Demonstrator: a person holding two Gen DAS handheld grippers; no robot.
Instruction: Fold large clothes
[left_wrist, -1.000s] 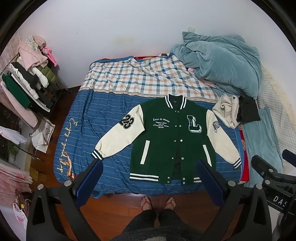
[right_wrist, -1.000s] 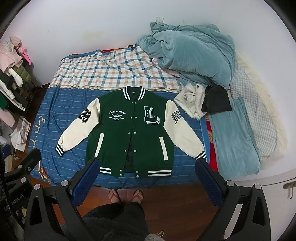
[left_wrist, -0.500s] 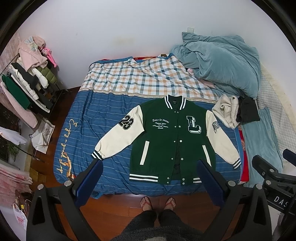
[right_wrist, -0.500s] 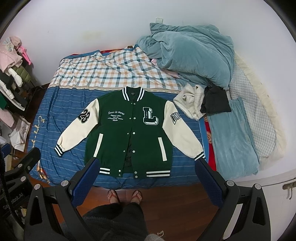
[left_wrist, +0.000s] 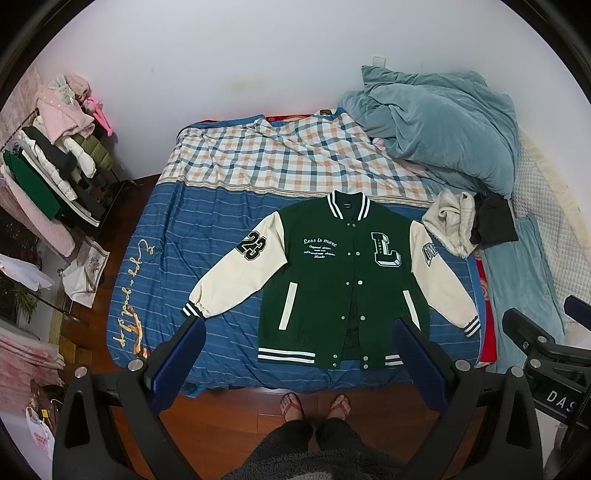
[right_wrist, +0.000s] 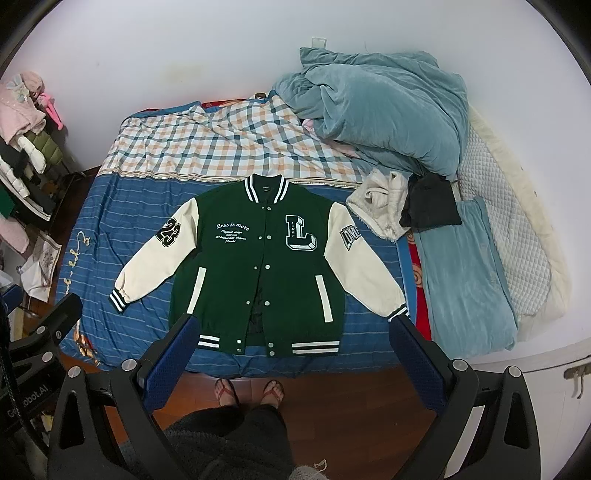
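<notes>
A green varsity jacket (left_wrist: 343, 284) with cream sleeves lies flat, front up, on the blue striped bed, sleeves spread out; it also shows in the right wrist view (right_wrist: 258, 269). My left gripper (left_wrist: 299, 328) is open and empty, held high above the bed's near edge, its blue pads (left_wrist: 181, 362) wide apart. My right gripper (right_wrist: 295, 325) is open and empty too, held high above the jacket's hem. The right gripper's body shows at the right edge of the left wrist view (left_wrist: 543, 347).
A teal duvet (left_wrist: 439, 122) is heaped at the bed's far right. A cream garment (left_wrist: 450, 225) and a black one (left_wrist: 495, 221) lie beside the jacket's right sleeve. A clothes rack (left_wrist: 48, 173) stands at left. The person's feet (left_wrist: 314, 406) are on the wooden floor.
Both views have shifted slightly; the jacket sits a touch lower and further left in the right wrist view. The jacket itself has not moved.
</notes>
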